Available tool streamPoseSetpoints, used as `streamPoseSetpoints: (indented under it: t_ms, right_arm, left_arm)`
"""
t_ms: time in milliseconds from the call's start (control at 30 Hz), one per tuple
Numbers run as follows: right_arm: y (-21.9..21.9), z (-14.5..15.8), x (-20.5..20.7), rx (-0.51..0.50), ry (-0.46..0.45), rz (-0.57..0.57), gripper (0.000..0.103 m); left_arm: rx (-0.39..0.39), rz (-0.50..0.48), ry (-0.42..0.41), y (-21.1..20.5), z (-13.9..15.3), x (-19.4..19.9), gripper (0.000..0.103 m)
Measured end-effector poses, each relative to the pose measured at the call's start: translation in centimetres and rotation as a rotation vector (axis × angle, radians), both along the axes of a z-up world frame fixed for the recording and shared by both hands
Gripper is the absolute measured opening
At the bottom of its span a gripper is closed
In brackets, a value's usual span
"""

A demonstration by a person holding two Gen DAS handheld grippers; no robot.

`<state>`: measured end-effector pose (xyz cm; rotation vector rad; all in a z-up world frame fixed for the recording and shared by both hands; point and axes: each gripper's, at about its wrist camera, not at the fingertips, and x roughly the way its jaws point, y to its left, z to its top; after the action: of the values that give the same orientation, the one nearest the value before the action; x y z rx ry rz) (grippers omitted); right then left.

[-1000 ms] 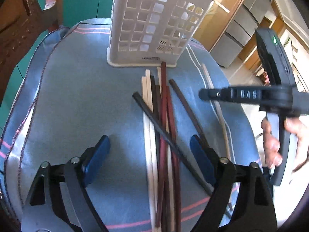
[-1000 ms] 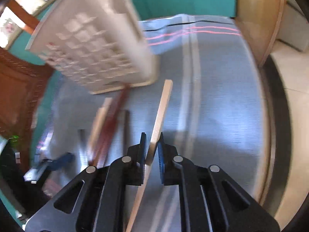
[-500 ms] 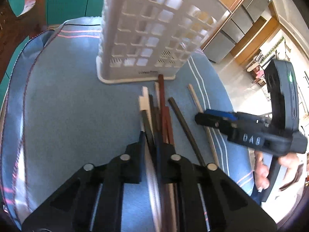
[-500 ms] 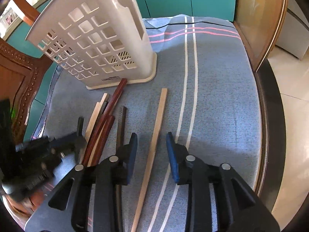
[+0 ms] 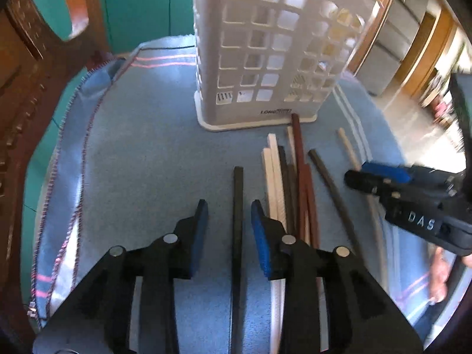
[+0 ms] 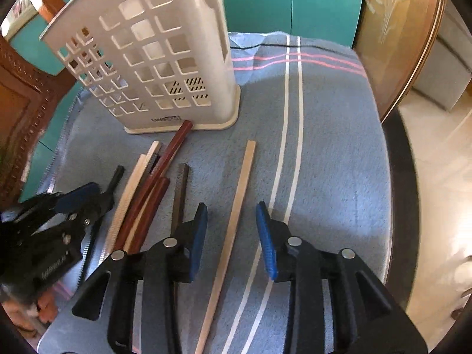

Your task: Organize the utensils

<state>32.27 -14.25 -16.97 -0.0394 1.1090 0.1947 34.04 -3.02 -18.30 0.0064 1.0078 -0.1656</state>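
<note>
A white perforated utensil holder [image 5: 265,59] stands upright on the blue cloth; it also shows in the right wrist view [image 6: 153,59]. Several chopsticks lie in front of it: cream, dark and red-brown ones in a bundle [image 5: 292,183]. My left gripper [image 5: 228,215] is open, its jaws on either side of a black chopstick [image 5: 237,206] lying on the cloth. My right gripper [image 6: 231,221] is open, its jaws on either side of a light wooden chopstick [image 6: 236,212] lying on the cloth.
The blue striped cloth [image 6: 324,147] covers a round table with a dark edge [image 6: 404,206] at the right. A carved wooden chair [image 5: 26,88] stands at the left. A wooden cabinet [image 6: 395,29] is at the back right.
Both grippers have opened. The left let go of the black chopstick, which now lies apart from the bundle. The right gripper's jaws spread wider around the light wooden chopstick.
</note>
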Motion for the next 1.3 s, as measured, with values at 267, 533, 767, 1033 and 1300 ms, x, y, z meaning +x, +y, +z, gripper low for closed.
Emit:
streamPoseSetpoints:
  t_ms: [267, 533, 767, 1033, 1300]
  right_arm:
    - [2.8, -0.3, -0.9, -0.1, -0.066, 0.074, 0.013]
    - [1.3, -0.1, -0.6, -0.041, -0.038, 0.013, 0.009]
    - [2.9, 0.0, -0.4, -0.128, -0.077, 0.021, 0.017]
    - [3.1, 0.0, -1.0, -0.142, -0.086, 0.0, 0.031]
    - [2.9, 0.0, -1.2, -0.136, -0.088, 0.006, 0.031]
  left_arm:
    - [0.052, 0.026, -0.013, 1.2, 0.9, -1.4, 0.018]
    - [0.018, 0.037, -0.004, 2.8, 0.7, -2.0, 0.011]
    - [0.054, 0.03, -0.017, 3.0, 0.6, -1.9, 0.02]
    - [0.075, 0.062, -0.02, 2.5, 0.7, -2.0, 0.04]
    - [0.081, 0.063, -0.023, 2.4, 0.9, -2.0, 0.042]
